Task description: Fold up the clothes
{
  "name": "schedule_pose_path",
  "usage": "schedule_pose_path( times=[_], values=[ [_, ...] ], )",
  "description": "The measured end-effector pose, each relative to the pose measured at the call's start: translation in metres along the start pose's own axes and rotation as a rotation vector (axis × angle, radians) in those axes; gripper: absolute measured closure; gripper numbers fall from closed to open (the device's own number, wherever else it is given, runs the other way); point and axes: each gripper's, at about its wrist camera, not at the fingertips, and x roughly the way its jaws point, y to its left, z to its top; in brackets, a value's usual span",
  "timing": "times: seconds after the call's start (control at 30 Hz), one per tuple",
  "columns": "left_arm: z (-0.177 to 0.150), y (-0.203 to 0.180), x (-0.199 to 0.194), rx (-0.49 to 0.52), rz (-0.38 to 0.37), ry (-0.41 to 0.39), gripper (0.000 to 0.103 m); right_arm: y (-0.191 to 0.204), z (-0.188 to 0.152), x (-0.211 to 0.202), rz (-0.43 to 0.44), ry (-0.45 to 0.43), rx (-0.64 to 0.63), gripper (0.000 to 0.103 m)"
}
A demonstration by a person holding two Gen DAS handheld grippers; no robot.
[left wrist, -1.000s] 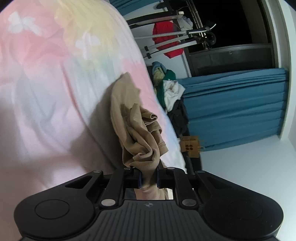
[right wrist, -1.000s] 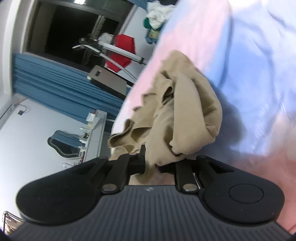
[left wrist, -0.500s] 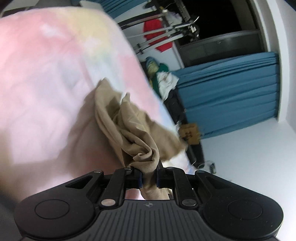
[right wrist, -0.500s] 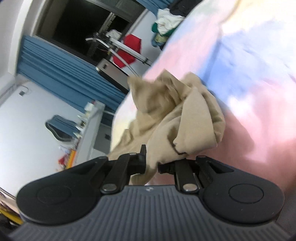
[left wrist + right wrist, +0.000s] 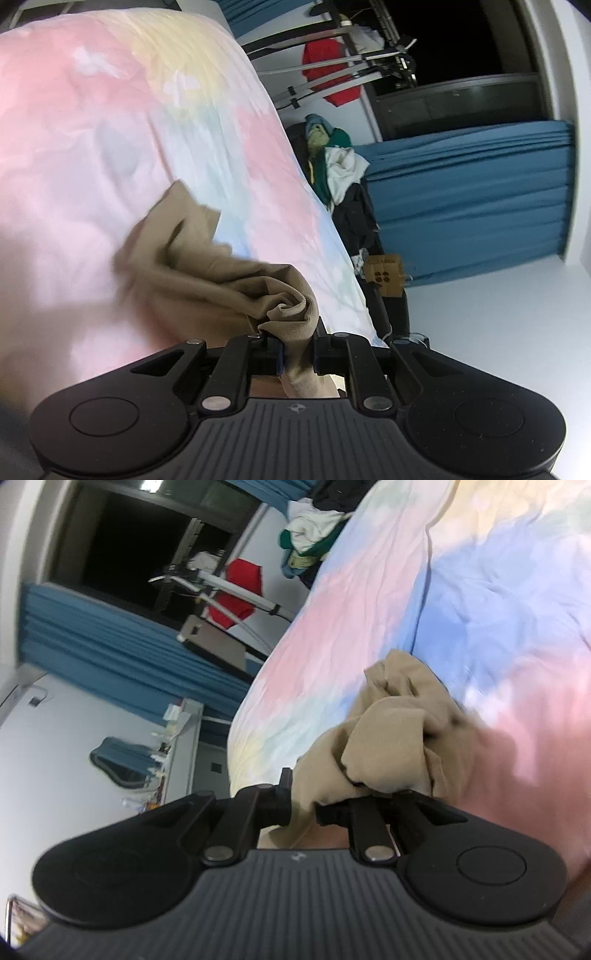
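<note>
Clearly both sets of jaws are closed on cloth: the left gripper (image 5: pixel 295 341) pinches a twisted bunch of the tan garment (image 5: pixel 207 280), and the right gripper (image 5: pixel 303 805) clamps another bunch of it. The garment hangs crumpled between them over the pastel bedspread (image 5: pixel 110 129), with no flat fold showing, so I judge most of the folding remains. What kind of garment it is, its full outline and whether its far end touches the bed are blurred or hidden.
</note>
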Motion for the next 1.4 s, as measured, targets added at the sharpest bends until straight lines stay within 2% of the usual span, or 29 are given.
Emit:
schedule_pose_path(
  times=[0.13,0.27,0.33,0.47,0.57,0.63,0.7,0.77,0.8,0.97,1.0,1.1,1.13,1.17,1.27,1.3,1.33,1.4],
  values=[
    [0.039,0.002,0.059,-0.008,0.048,0.016,0.088,-0.002,0.033,0.057,-0.069,0.027,0.048,0.088],
    [0.071,0.025,0.124,0.02,0.087,0.041,0.085,-0.019,0.056,0.114,-0.131,0.061,0.078,0.087],
    [0.079,0.041,0.145,0.027,0.107,0.049,0.084,-0.031,0.062,0.141,-0.142,0.082,0.059,0.087],
    [0.091,0.064,0.174,0.029,0.124,0.071,0.083,-0.048,0.068,0.171,-0.123,0.135,0.002,0.086],
    [0.095,0.063,0.18,0.072,0.123,0.075,0.079,-0.043,0.071,0.171,-0.102,0.158,-0.04,0.079],
    [0.093,0.059,0.18,0.112,0.117,0.068,0.076,-0.038,0.072,0.166,-0.059,0.168,-0.08,0.062],
    [0.089,0.054,0.175,0.152,0.105,0.06,0.068,-0.034,0.073,0.157,-0.012,0.172,-0.11,0.049],
    [0.083,0.047,0.168,0.2,0.097,0.041,0.055,-0.029,0.075,0.146,0.023,0.163,-0.139,0.042],
    [0.079,0.043,0.164,0.229,0.099,0.025,0.054,-0.026,0.077,0.14,0.029,0.15,-0.165,0.036],
    [0.061,0.018,0.139,0.407,0.133,-0.089,0.031,-0.017,0.087,0.099,0.003,0.023,-0.263,0.033],
    [0.057,0.013,0.133,0.438,0.139,-0.111,0.03,-0.015,0.087,0.091,-0.019,-0.017,-0.279,0.031],
    [0.043,0.001,0.121,0.527,0.146,-0.147,0.028,-0.008,0.08,0.076,-0.041,-0.109,-0.363,0.032],
    [0.038,-0.002,0.12,0.558,0.151,-0.143,0.028,-0.005,0.076,0.075,-0.027,-0.114,-0.397,0.032],
    [0.034,-0.005,0.119,0.588,0.155,-0.139,0.028,-0.001,0.069,0.077,-0.014,-0.1,-0.431,0.036],
    [0.016,-0.01,0.121,0.706,0.193,-0.12,0.028,0.009,0.049,0.084,0.015,-0.057,-0.534,0.056],
    [0.009,-0.011,0.123,0.756,0.212,-0.115,0.028,0.011,0.043,0.092,-0.019,-0.036,-0.571,0.066],
    [0.002,-0.011,0.127,0.803,0.237,-0.109,0.028,0.011,0.038,0.1,-0.06,-0.022,-0.606,0.07],
    [-0.007,-0.008,0.138,0.863,0.298,-0.096,0.028,0.006,0.033,0.114,-0.178,-0.034,-0.666,0.072]
  ],
)
